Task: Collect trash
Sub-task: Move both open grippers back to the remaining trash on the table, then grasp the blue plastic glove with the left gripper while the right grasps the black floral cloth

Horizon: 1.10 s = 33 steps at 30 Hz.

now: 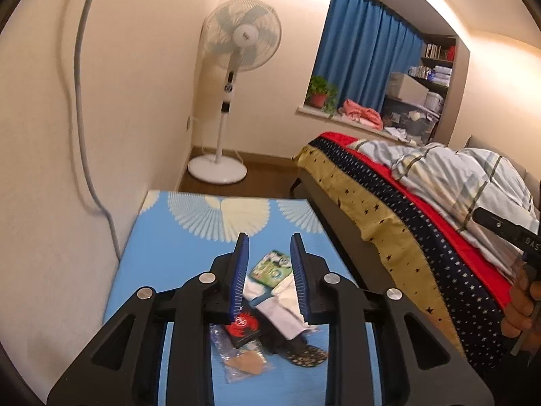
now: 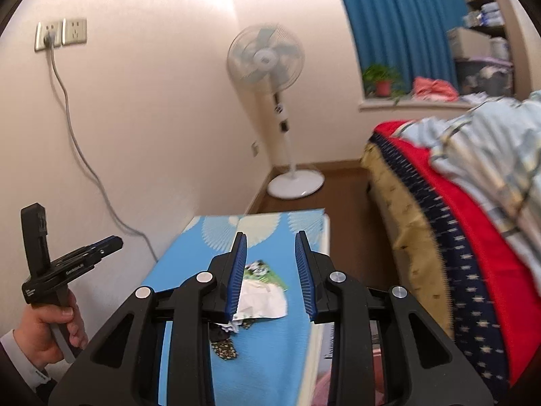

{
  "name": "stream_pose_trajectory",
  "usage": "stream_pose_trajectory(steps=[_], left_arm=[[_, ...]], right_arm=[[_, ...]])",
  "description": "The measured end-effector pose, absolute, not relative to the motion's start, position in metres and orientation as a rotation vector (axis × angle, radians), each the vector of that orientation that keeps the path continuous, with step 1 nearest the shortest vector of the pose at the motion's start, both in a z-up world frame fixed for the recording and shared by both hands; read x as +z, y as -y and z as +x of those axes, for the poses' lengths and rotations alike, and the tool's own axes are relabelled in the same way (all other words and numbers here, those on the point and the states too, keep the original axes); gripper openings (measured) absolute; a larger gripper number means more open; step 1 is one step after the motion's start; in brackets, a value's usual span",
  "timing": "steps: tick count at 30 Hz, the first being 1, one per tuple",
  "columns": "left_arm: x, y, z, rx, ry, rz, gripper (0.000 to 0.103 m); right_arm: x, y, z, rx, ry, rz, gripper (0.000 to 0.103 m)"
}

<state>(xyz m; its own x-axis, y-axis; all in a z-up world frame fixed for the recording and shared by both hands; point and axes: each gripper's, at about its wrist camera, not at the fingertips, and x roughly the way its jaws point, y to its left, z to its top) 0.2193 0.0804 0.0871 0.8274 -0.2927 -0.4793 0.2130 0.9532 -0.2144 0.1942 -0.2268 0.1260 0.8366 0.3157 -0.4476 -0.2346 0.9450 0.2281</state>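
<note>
A heap of trash lies on a blue patterned table [image 1: 162,257]. It holds a green printed wrapper [image 1: 270,267], crumpled white paper [image 1: 280,308], a red and black packet [image 1: 241,328], a clear bag with a tan piece [image 1: 241,362] and a dark flowered wrapper [image 1: 304,355]. My left gripper [image 1: 269,277] is open and empty, held above the heap. My right gripper [image 2: 272,277] is open and empty, above the white paper [image 2: 260,301] and green wrapper [image 2: 263,270]. The left gripper also shows at the left of the right wrist view [image 2: 67,264].
A bed [image 1: 422,237] with a star-patterned cover and striped quilt runs close along the table's right side. A white standing fan [image 1: 233,77] stands in the far corner. A grey cable [image 2: 77,142] hangs from wall sockets left of the table. Brown floor [image 2: 348,196] lies between table and bed.
</note>
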Motion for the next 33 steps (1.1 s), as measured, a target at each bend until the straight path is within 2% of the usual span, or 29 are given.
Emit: stream_pose_trajectory(steps=[6, 14, 23, 33], left_arm=[[0.049, -0.103, 0.237, -0.279, -0.602, -0.197, 0.023], [0.005, -0.123, 0.245, -0.298, -0.692, -0.223, 0.023], [-0.047, -0.123, 0.259, -0.29, -0.809, -0.171, 0.023], [-0.074, -0.133, 0.286, -0.274, -0.857, -0.21, 0.023]], right_arm=[[0.063, 0.2, 0.222, 0.349, -0.636, 0.183, 0.03], [-0.011, 0.146, 0.213, 0.451, -0.758, 0.097, 0.03], [-0.05, 0.103, 0.213, 0.469, -0.809, 0.026, 0.031], [-0.075, 0.093, 0.235, 0.432, -0.877, 0.051, 0.033]])
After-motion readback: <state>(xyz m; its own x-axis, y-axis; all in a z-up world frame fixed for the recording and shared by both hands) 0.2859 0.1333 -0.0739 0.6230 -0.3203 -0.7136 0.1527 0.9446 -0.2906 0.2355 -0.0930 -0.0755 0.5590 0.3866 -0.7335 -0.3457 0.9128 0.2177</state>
